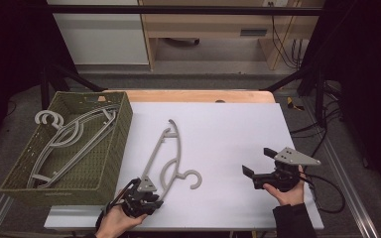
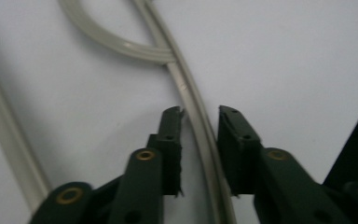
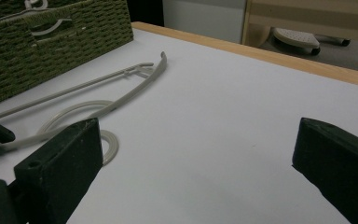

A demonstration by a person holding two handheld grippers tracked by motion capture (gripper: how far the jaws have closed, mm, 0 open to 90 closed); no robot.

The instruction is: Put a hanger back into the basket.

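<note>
White table (image 1: pixel 238 148), unmarked grey hanger (image 1: pixel 171 153).

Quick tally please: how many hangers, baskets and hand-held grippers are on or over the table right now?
Grey hangers: 3, one on the table and two in the basket
Woven green basket: 1
Hand-held grippers: 2, left hand-held gripper and right hand-held gripper
Total: 6

A white table top (image 1: pixel 228 129) with a wooden far edge (image 1: pixel 198 95) stands on grey floor (image 1: pixel 188 79). Beyond it sit a pale wooden desk (image 1: pixel 203 25) and a white cabinet (image 1: pixel 99 34) (cables (image 1: pixel 283 44) hang at right). Dark surroundings flank both sides.
</note>
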